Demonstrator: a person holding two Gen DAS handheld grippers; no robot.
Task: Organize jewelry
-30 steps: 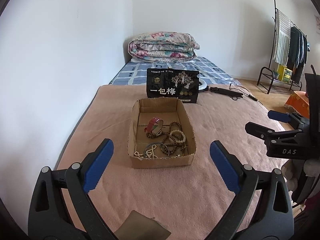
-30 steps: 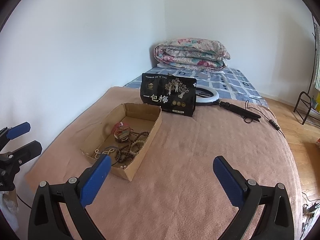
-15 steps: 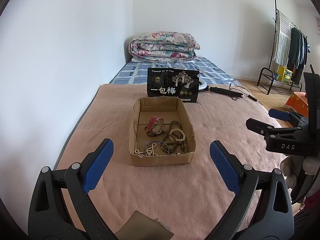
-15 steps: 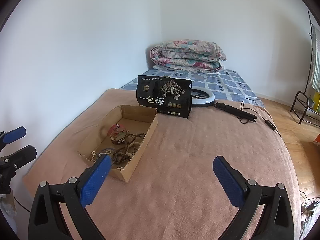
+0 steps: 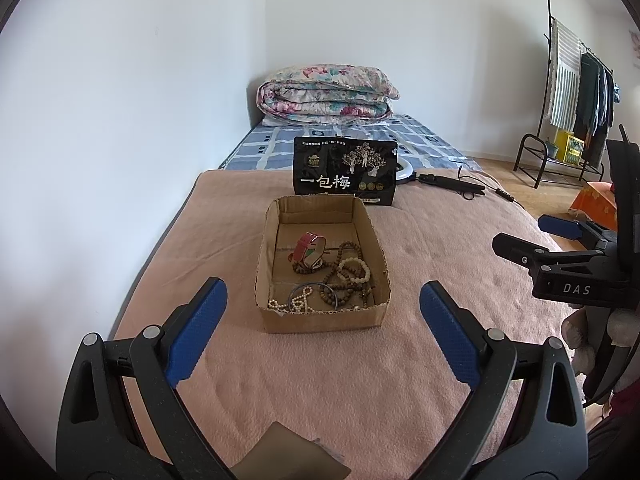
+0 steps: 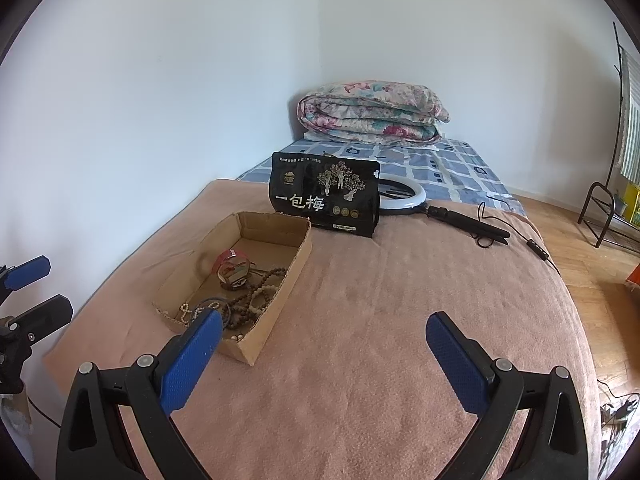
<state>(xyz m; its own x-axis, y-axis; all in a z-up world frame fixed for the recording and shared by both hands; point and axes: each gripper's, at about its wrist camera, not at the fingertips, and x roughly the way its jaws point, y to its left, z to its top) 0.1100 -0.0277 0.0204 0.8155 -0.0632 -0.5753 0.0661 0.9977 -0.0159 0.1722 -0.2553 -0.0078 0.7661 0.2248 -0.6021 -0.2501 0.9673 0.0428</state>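
- Cardboard box (image 5: 322,264): open-topped, shallow, resting on the pink blanket (image 5: 360,380) at the centre of the left wrist view; in the right wrist view it sits at about 9 o'clock.
- Box contents, far half: a watch with a red strap (image 5: 309,246) lies on the box floor, roughly mid-box toward the left wall.
- Box contents, near half: brown bead strands (image 5: 347,276) are tangled at about 3 o'clock of the watch, touching a cream bead bracelet (image 5: 357,269).
- Box contents, near-left corner: a white pearl-like strand (image 5: 294,302) lies against the near wall, overlapping a thin dark bangle (image 5: 316,294).
- The far end of the box floor shows bare cardboard.
- Black snack pouch (image 5: 345,171): upright, just beyond the far wall of the box at 12 o'clock; whether they touch cannot be told.
- Ring light (image 6: 402,200): flat on the bed behind the pouch, its black handle and cord running toward 3 o'clock.
- Folded floral quilt (image 5: 326,94): stacked at the far end of the bed, against the wall.
- Left gripper (image 5: 322,336): fingers spread wide, nothing between them, above the blanket on the near side of the box.
- Right gripper (image 6: 324,354): fingers spread wide, nothing between them, above the blanket at about 4 o'clock of the box.
- Clothes rack (image 5: 576,92): on the floor at 2 o'clock, well apart from the bed.
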